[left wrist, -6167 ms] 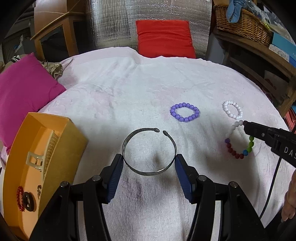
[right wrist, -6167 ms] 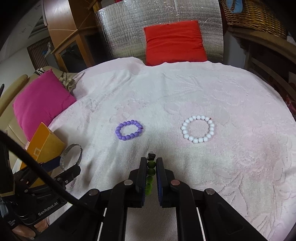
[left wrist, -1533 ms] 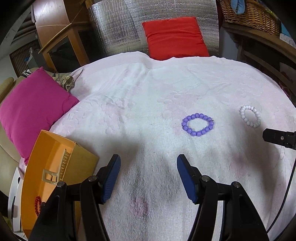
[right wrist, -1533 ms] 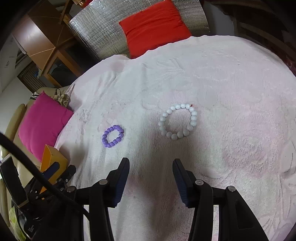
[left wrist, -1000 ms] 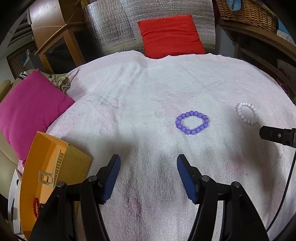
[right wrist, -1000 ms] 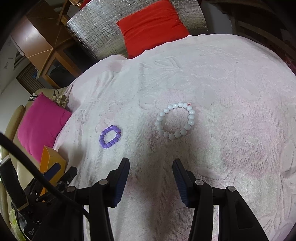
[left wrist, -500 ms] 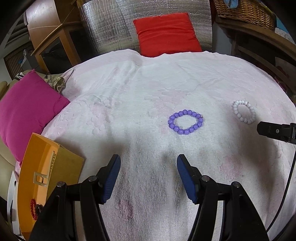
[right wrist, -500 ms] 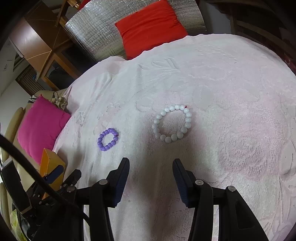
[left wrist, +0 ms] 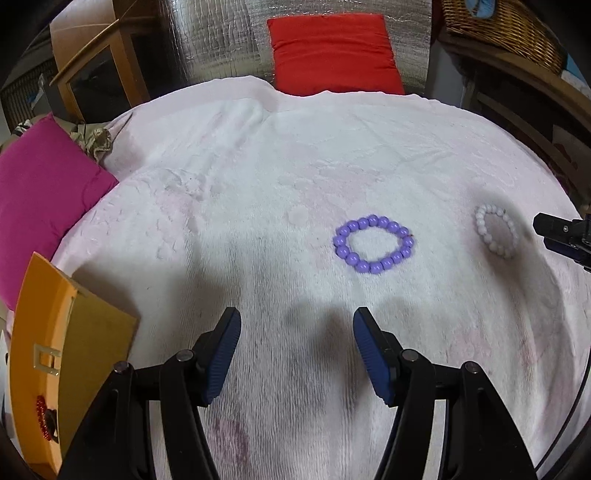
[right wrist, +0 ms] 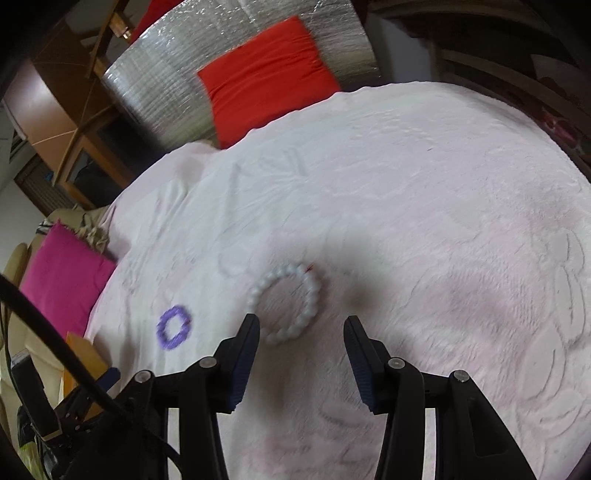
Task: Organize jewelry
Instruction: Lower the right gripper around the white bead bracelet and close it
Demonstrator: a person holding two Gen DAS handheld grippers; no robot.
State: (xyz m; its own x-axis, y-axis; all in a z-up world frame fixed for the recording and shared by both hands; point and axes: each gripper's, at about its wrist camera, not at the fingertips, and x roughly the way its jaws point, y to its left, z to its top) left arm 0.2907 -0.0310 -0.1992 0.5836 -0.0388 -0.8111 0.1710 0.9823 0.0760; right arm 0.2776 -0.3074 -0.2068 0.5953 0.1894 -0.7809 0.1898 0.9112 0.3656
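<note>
A purple bead bracelet (left wrist: pixel 373 244) lies on the white-pink cloth, ahead and a little right of my open, empty left gripper (left wrist: pixel 295 332). A white bead bracelet (left wrist: pixel 496 236) lies further right, close to the tip of my right gripper (left wrist: pixel 557 236). In the right wrist view the white bracelet (right wrist: pixel 286 304) lies just ahead of my open, empty right gripper (right wrist: pixel 301 332), near its left finger. The purple bracelet (right wrist: pixel 173 326) is to its left. An orange box (left wrist: pixel 55 354) at the left holds a red bead piece (left wrist: pixel 43 421).
A magenta cushion (left wrist: pixel 40 199) lies at the cloth's left edge and a red cushion (left wrist: pixel 332 55) at the back against a silver foil panel (left wrist: pixel 221 40). Wooden shelves with a wicker basket (left wrist: pixel 502 33) stand at the right. The cloth (left wrist: pixel 295 166) covers a round surface.
The silver bangle and the multicolour bracelet are gone from the cloth; both grippers are now open and empty. In the last second the right gripper has moved closer to the white bracelet.
</note>
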